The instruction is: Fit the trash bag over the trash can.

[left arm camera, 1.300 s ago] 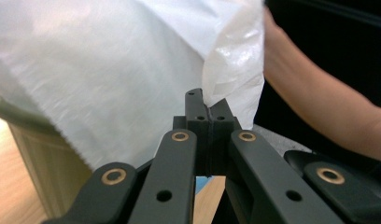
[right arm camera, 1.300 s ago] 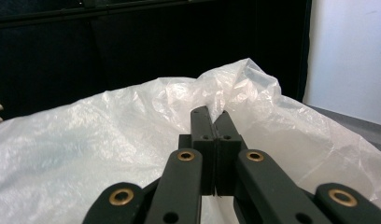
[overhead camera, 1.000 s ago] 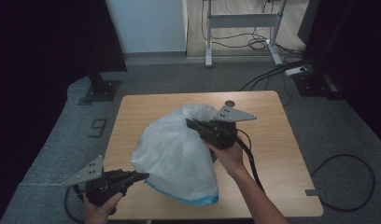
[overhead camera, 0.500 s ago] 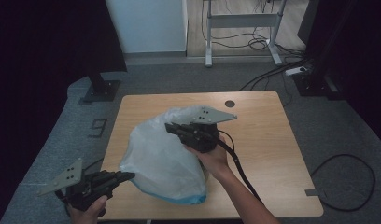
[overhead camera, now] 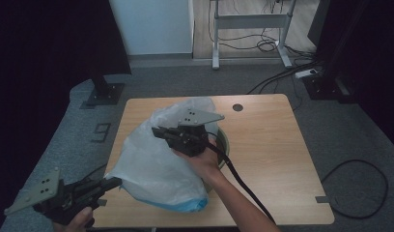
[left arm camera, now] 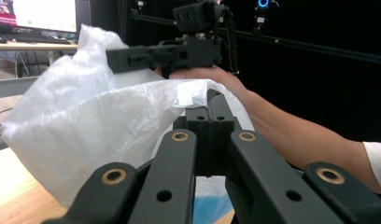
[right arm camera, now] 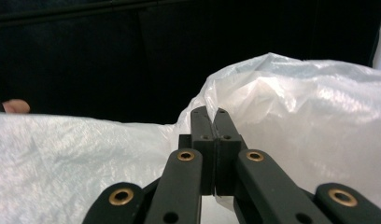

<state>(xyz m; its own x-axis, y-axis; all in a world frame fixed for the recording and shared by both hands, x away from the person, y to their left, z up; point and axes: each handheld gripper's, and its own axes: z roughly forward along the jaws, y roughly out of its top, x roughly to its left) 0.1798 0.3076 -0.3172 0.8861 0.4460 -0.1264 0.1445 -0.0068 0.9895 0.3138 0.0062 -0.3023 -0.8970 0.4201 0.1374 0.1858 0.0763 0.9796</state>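
Note:
A large white plastic bag with a blue patch at its near end lies puffed up across the wooden table. My right gripper hovers over the bag's top, shut on a fold of the film; in the right gripper view the jaws pinch a raised peak of the bag. My left gripper is off the table's front left corner, shut on the bag's edge. In the left gripper view the film stretches from its jaws, with the right gripper beyond.
A round pale-green rim of a bowl or bin shows under the bag beside the right hand. The right gripper's black cable trails toward the table's front edge. A small round hole sits near the table's far edge.
The left gripper has pulled back and left past the table's front left corner, drawing the bag's edge along. The right gripper has moved left over the bag, and the bag has shifted left.

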